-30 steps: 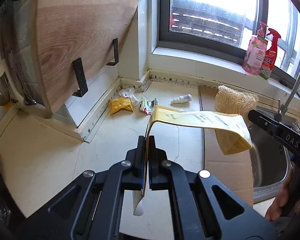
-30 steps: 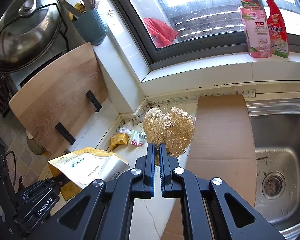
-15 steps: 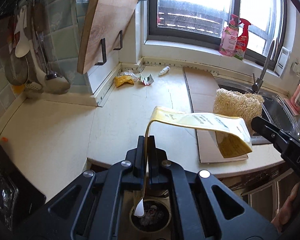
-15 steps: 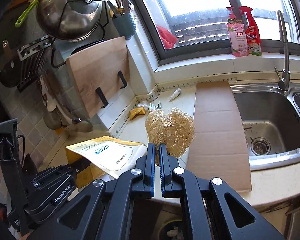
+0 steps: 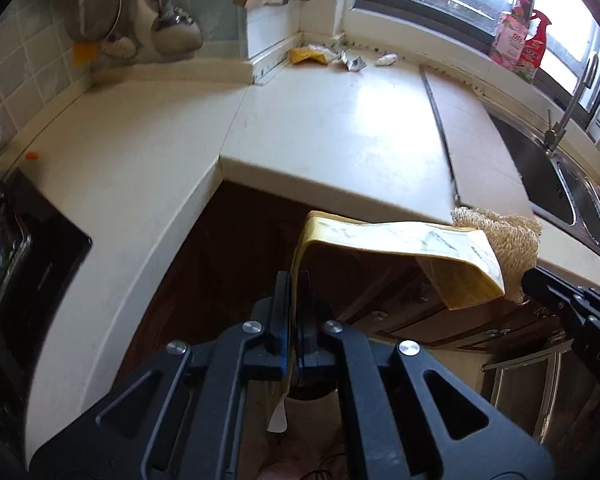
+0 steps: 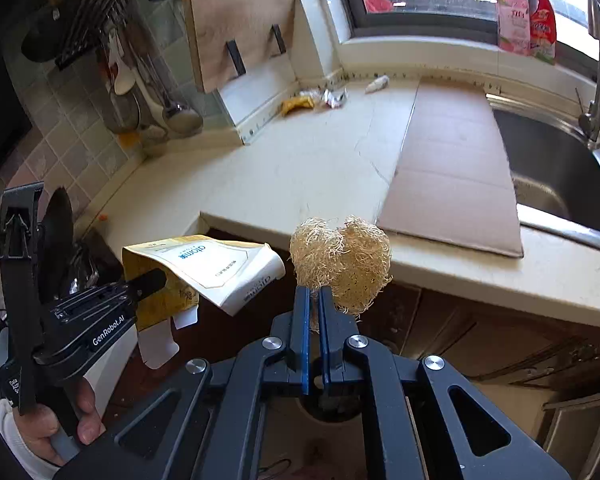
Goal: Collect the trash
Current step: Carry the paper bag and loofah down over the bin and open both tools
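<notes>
My left gripper is shut on a yellow and white paper packet that bends over to the right; the same packet shows at the left of the right wrist view. My right gripper is shut on a tan fibrous loofah scrubber, also seen as the scrubber at the right of the left view. Both grippers hang in front of the counter edge, over the floor. A dark round bin opening shows just under the right gripper's jaws. More trash lies in the far counter corner: a yellow wrapper, a crumpled foil wrapper, a small white tube.
Cream L-shaped counter with a cardboard sheet beside the steel sink and tap. A wooden cutting board leans on the wall, ladles hang to its left. Brown cabinet doors stand below. A hand holds the left gripper.
Both grippers pulled back from over the counter and sank in front of its edge, still carrying the packet and the scrubber. The counter corner trash now lies farther away.
</notes>
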`<state>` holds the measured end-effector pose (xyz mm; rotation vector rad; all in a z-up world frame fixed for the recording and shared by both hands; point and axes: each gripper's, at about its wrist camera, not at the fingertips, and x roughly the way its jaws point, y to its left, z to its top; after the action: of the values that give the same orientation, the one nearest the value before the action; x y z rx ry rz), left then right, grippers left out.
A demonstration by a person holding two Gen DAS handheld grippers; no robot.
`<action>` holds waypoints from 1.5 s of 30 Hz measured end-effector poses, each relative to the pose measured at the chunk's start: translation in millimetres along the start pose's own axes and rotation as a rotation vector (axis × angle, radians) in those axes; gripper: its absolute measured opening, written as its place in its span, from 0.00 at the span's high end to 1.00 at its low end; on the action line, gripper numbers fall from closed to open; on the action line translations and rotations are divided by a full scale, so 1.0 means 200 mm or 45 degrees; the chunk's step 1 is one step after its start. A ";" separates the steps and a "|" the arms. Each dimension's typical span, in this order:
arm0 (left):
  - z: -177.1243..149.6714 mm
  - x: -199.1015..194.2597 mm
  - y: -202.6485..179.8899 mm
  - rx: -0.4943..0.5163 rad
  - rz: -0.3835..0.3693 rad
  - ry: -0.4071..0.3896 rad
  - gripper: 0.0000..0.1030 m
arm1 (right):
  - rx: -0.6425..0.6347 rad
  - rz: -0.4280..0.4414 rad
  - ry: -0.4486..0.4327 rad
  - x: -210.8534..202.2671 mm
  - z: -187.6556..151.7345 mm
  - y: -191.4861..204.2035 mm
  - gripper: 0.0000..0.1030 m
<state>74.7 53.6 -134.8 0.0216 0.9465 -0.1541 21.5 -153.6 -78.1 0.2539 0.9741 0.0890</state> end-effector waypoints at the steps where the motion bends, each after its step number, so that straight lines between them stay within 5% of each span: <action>1: -0.05 0.06 0.01 -0.029 0.007 0.030 1.00 | -0.002 0.000 0.035 0.05 -0.05 -0.02 0.96; 13: -0.66 0.93 0.18 -0.341 -0.024 0.371 1.00 | -0.011 0.001 0.385 0.86 -0.72 -0.22 0.96; 28: -1.21 1.77 0.23 -0.334 -0.073 0.505 0.99 | -0.015 0.003 0.530 1.64 -1.41 -0.45 0.96; 31: -1.32 1.92 0.22 -0.291 -0.108 0.550 0.85 | -0.032 0.019 0.556 1.80 -1.50 -0.46 0.96; 33: -1.34 2.01 0.21 -0.271 -0.113 0.568 0.48 | -0.038 0.047 0.592 1.89 -1.55 -0.47 0.95; 34: -1.37 2.03 0.22 -0.267 -0.105 0.556 0.43 | -0.042 0.050 0.612 1.93 -1.59 -0.48 0.94; 45: -1.47 2.12 0.27 -0.236 -0.059 0.534 0.41 | -0.026 0.053 0.652 2.04 -1.71 -0.56 0.87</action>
<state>88.6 81.0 -652.1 -0.1440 1.3777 -0.1056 -36.5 -125.6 -617.2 0.2370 1.4761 0.2087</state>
